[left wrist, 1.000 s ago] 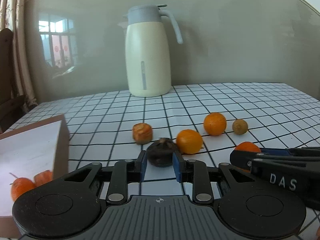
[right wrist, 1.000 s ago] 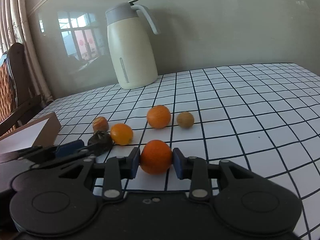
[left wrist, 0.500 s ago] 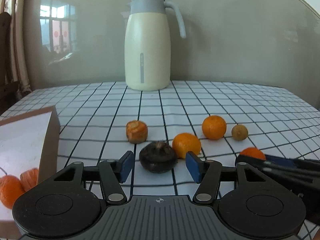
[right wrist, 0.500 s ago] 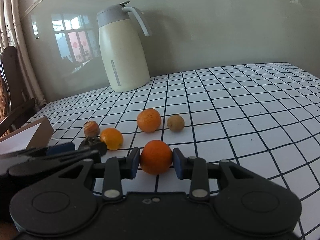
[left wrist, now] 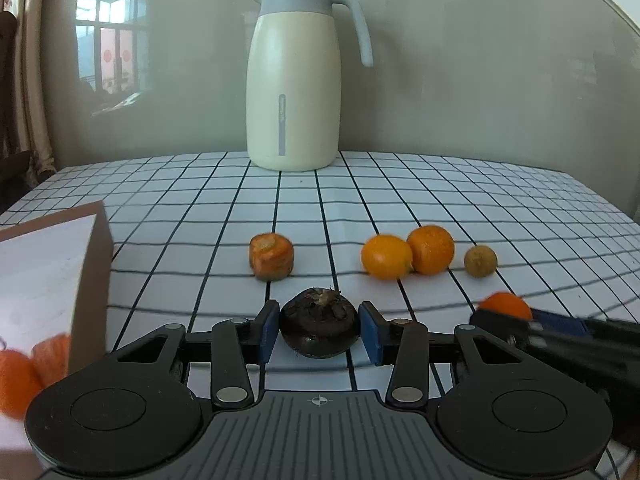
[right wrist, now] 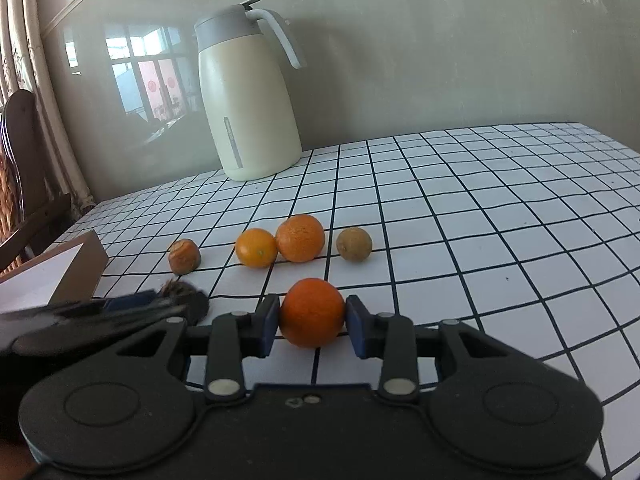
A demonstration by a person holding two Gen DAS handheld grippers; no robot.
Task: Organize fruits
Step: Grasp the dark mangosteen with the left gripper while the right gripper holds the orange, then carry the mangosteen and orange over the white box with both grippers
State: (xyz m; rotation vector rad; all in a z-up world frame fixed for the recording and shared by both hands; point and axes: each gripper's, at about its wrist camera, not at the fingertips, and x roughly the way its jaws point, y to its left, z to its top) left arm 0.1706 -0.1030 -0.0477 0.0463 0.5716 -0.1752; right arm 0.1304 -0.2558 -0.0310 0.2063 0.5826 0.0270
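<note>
My left gripper (left wrist: 319, 330) is shut on a dark brown round fruit (left wrist: 319, 328), its blue pads against both sides, low over the checked tablecloth (left wrist: 360, 184). My right gripper (right wrist: 312, 320) is shut on an orange (right wrist: 312, 312); the same orange shows in the left wrist view (left wrist: 505, 305). On the cloth lie an orange stub-shaped fruit (left wrist: 271, 256), a yellow-orange citrus (left wrist: 386, 256), a darker orange (left wrist: 431, 249) and a small brown fruit (left wrist: 480, 261). A brown box (left wrist: 52, 280) at the left holds orange fruits (left wrist: 16, 380).
A cream thermos jug (left wrist: 294, 76) with a grey lid stands at the back by the wall. A wooden chair (right wrist: 20, 184) and curtains are at the far left. The left gripper's body (right wrist: 92, 320) lies close beside my right gripper.
The left gripper opened wide half a second ago and has closed again on the dark fruit, nearer to it. The right gripper still holds the orange.
</note>
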